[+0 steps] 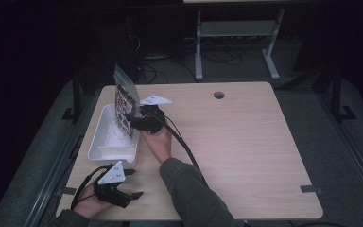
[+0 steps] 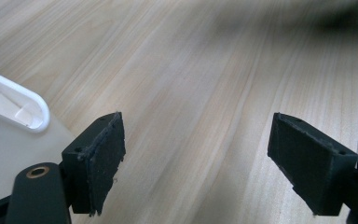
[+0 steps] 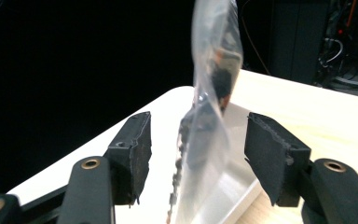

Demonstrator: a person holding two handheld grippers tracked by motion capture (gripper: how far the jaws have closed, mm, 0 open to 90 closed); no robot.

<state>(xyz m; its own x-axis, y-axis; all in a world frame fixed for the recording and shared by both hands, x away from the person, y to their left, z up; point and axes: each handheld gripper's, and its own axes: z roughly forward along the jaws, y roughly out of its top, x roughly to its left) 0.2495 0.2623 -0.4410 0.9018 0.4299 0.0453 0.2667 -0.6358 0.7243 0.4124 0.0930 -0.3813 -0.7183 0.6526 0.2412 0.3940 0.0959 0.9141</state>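
Observation:
A clear plastic bag (image 1: 125,101) with dark and red contents stands upright on the right wall of a white bin (image 1: 108,142) at the table's left. My right gripper (image 1: 131,120) is at the bag's lower edge. In the right gripper view the bag (image 3: 212,93) hangs between the black pads (image 3: 137,154) with a gap on each side, so the jaws stand open around it. My left gripper (image 1: 134,183) rests near the table's front left corner, just in front of the bin. Its jaws (image 2: 196,158) are wide open over bare wood, with the bin's rim (image 2: 23,105) at the left.
The light wooden table (image 1: 246,142) has a round cable hole (image 1: 219,95) near its back edge. A white three-cornered plate (image 1: 155,100) sits just behind the right gripper. A grey desk frame (image 1: 236,33) and cables stand on the dark floor beyond.

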